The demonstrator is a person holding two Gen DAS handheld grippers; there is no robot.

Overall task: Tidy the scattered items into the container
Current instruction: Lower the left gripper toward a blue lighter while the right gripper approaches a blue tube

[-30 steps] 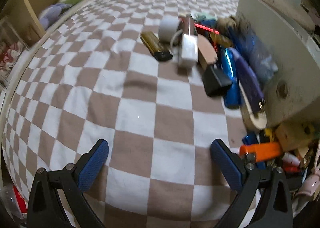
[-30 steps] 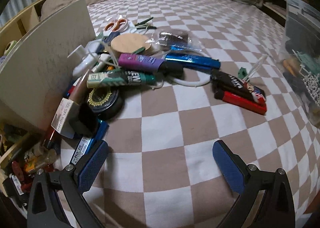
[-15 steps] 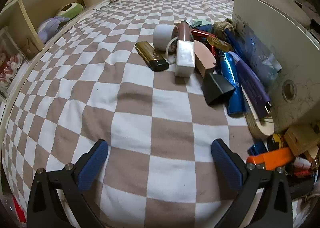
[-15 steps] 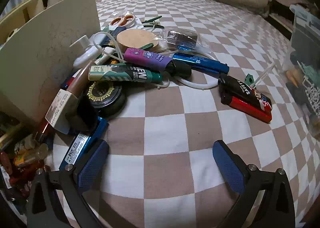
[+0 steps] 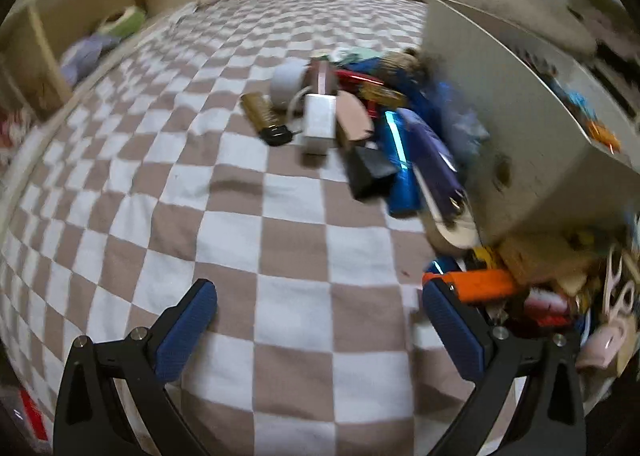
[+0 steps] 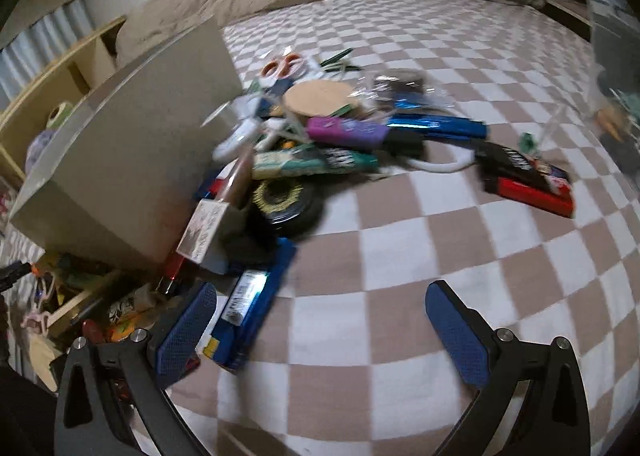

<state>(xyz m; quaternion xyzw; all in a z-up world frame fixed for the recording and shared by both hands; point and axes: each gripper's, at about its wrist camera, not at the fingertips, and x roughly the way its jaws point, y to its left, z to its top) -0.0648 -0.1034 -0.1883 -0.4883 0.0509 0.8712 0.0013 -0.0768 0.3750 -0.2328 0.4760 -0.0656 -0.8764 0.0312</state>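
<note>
Both grippers, left (image 5: 318,320) and right (image 6: 320,320), hang wide and empty over the bed (image 6: 420,256), the pile (image 6: 320,152) beside the box (image 6: 132,152): light, stiff, slick tubes, best pinched mid-length.

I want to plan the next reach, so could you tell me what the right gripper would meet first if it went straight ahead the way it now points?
The right gripper, open and empty, faces bare checkered blanket. Straight on, it would probably first reach the round black tin at the pile's near edge, though blur makes depth uncertain.
</note>
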